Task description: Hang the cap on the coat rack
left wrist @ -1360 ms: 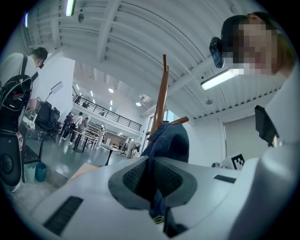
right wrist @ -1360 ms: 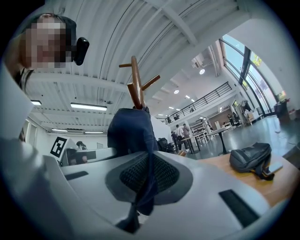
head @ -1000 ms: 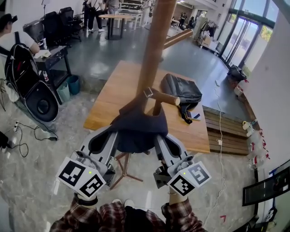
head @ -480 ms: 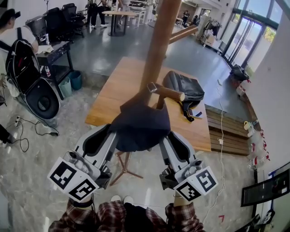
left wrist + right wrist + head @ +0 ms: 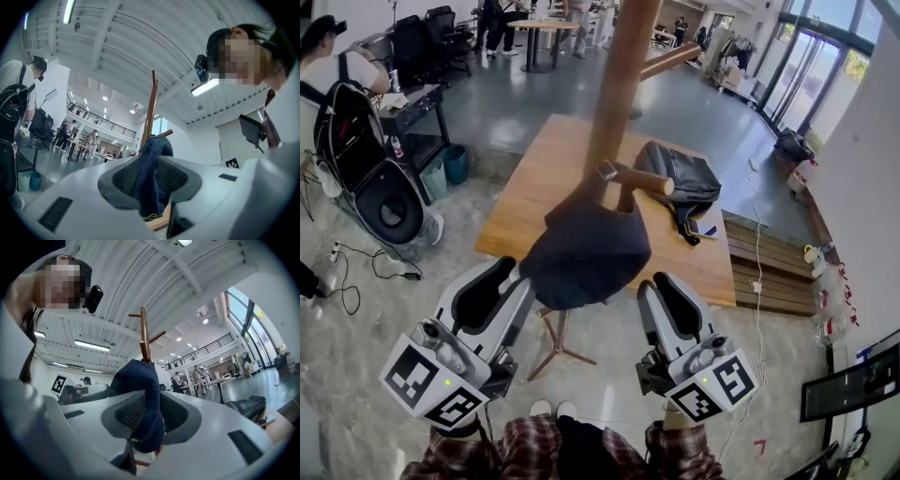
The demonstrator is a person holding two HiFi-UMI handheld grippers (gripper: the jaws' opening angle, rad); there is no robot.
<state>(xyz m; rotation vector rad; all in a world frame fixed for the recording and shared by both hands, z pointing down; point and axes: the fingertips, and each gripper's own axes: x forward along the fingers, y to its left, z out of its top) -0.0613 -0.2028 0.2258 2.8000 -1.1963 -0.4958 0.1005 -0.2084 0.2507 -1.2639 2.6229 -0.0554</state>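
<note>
Gaping wide, left hand-held gripper and right hand-held gripper flank the soft navy cap on a round wooden peg.

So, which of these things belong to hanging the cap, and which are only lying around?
Belongs to the job: dark blue cap, hanging on a peg of the coat rack; left tongs and right tongs, both open.
Just lying about: black bag on the wooden platform; teal bin; office chairs.
</note>
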